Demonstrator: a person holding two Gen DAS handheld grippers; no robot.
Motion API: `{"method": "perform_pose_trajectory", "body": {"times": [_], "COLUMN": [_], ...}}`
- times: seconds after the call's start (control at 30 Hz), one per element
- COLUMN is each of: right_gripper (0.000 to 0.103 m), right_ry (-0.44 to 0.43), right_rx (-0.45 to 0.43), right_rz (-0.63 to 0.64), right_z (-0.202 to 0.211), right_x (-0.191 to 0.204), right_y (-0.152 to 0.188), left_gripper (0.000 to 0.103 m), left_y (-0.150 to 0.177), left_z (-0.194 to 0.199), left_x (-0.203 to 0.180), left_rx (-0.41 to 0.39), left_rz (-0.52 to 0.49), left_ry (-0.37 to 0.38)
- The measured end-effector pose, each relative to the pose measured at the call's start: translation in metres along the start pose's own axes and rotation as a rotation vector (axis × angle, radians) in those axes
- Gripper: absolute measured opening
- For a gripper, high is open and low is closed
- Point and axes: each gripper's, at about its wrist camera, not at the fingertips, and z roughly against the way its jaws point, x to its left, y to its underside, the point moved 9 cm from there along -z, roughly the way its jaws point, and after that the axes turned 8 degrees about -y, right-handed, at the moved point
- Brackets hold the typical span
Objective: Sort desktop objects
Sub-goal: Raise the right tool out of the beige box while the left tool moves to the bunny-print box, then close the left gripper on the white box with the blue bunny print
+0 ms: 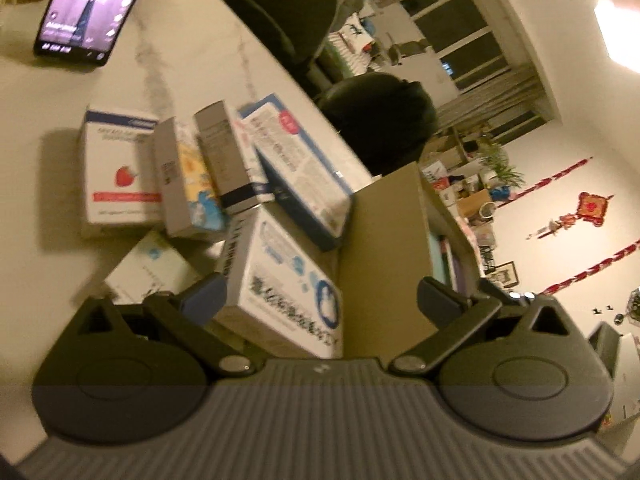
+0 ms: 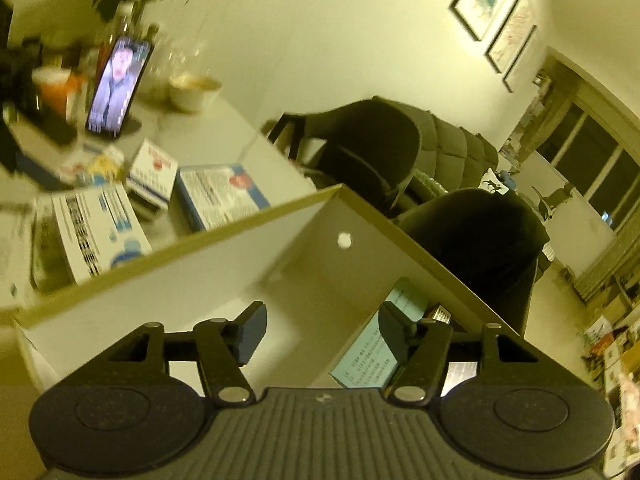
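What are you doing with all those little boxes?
Someone is tidying small boxes off the table into a cardboard box. The left claw is open, reaching toward the nearest white and blue box in the pile. The right claw is open and empty above the cardboard box, where a light blue box already lies. A phone is playing a video nearby.
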Motion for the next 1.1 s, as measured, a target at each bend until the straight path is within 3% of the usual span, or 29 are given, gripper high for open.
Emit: {"method": "perform_pose_trajectory", "body": {"times": [0.33, 0.77, 0.87, 1.03, 1.1], "right_gripper": [0.067, 0.068, 0.068, 0.068, 0.068], "right_ry": [-0.019, -0.052, -0.052, -0.051, -0.051], "right_rx": [-0.132, -0.159, -0.157, -0.155, -0.154], "right_rz": [-0.106, -0.136, -0.139, -0.148, -0.154], "right_z": [0.039, 0.044, 0.043, 0.043, 0.042], "right_x": [0.019, 0.041, 0.042, 0.042, 0.041], "right_y": [-0.009, -0.008, -0.008, -0.005, -0.005], "left_gripper": [0.103, 0.099, 0.092, 0.066, 0.06], "left_y": [0.005, 0.005, 0.003, 0.005, 0.005], "left_z": [-0.011, -0.027, -0.029, -0.032, -0.032], "left_x": [0.005, 0.006, 0.007, 0.013, 0.014], "left_rx": [0.009, 0.01, 0.009, 0.027, 0.02], "left_rz": [-0.008, -0.065, -0.065, -0.055, -0.056], "left_ry": [-0.01, -0.032, -0.041, -0.062, -0.075]}}
